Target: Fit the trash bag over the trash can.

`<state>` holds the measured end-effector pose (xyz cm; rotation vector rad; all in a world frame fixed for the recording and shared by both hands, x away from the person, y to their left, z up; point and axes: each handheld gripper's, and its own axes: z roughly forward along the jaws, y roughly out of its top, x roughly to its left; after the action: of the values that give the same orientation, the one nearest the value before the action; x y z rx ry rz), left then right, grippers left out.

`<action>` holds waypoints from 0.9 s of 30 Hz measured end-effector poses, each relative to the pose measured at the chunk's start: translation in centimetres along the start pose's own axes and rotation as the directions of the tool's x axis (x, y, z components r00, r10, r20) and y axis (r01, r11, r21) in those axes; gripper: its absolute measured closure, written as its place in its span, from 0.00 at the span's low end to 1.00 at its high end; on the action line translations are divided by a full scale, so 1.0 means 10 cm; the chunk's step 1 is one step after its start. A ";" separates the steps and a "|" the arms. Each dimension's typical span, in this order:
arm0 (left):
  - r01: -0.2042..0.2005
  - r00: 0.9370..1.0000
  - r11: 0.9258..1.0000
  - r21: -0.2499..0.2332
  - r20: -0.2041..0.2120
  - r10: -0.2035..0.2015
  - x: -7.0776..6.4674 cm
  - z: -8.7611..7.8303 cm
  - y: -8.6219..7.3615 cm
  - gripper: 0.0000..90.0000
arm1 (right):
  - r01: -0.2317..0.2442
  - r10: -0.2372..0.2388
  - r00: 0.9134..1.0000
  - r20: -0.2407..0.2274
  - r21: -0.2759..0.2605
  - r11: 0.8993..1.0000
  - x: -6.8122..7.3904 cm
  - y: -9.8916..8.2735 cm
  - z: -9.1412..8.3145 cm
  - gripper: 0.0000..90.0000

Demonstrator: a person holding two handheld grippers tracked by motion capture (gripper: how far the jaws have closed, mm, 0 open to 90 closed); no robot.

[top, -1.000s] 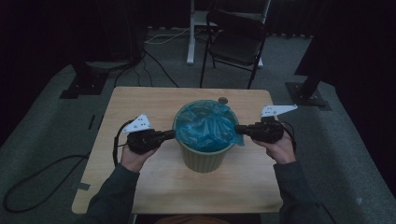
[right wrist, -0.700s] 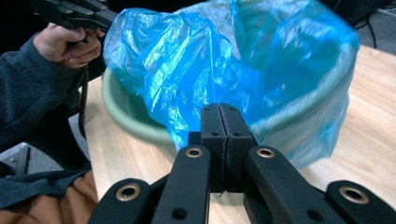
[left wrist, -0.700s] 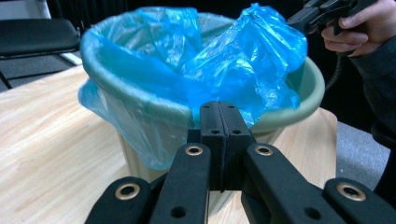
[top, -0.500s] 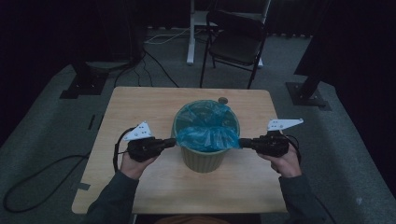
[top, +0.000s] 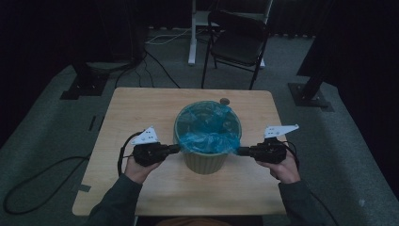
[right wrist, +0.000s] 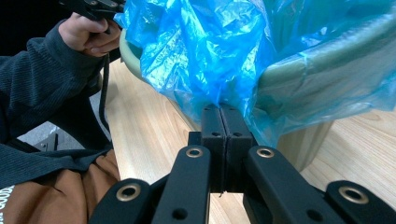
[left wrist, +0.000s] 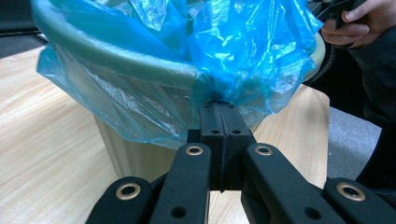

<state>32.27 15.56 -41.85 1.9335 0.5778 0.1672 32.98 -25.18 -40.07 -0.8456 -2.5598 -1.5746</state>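
Nearest the camera, a light wooden tabletop is seen, with both forearms coming in over its front edge. The left gripper and the right gripper are held level on either side of a pale green round plastic bin, which sits at about the middle of the table. Each pair of jaws is pinched tight on a bunched fold of the thin blue plastic bin liner, just under the rim; in both gripper views the pads are seen pressed flat together with the film caught between them.

So the step in hand is judged to be the liner being folded down over the rim. To get it done well, both sides should be pulled down evenly, otherwise the bin will probably get tipped or dragged. The film looks flimsy, so a gentle, steady stretch is advised rather than a yank, or it may be torn at the pinch points. The back of the liner looks loose and puffed up, so that part is probably to be tucked afterwards.

Further off, a small round dark object is seen near the far table edge, and beyond that a black folding chair on the grey floor.
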 end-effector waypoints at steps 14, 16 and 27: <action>-0.010 1.000 0.999 0.037 0.024 0.009 -0.04 0.16 -0.04 1.00 | 0.013 -0.012 1.000 -0.015 0.055 0.998 0.01 -0.01 0.20 1.00; -0.006 1.000 0.999 0.041 0.024 0.005 -0.04 0.16 -0.05 1.00 | 0.011 -0.010 1.000 -0.012 0.062 0.998 0.00 -0.02 0.20 1.00; 0.014 0.999 1.000 -0.012 -0.039 -0.014 0.01 -0.15 -0.06 0.89 | 0.017 -0.017 1.000 0.014 -0.025 1.000 0.00 -0.02 -0.16 0.84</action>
<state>31.61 17.05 -41.78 1.9179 0.6148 0.1992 32.52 -26.58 -39.49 -0.8420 -2.5689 -1.6148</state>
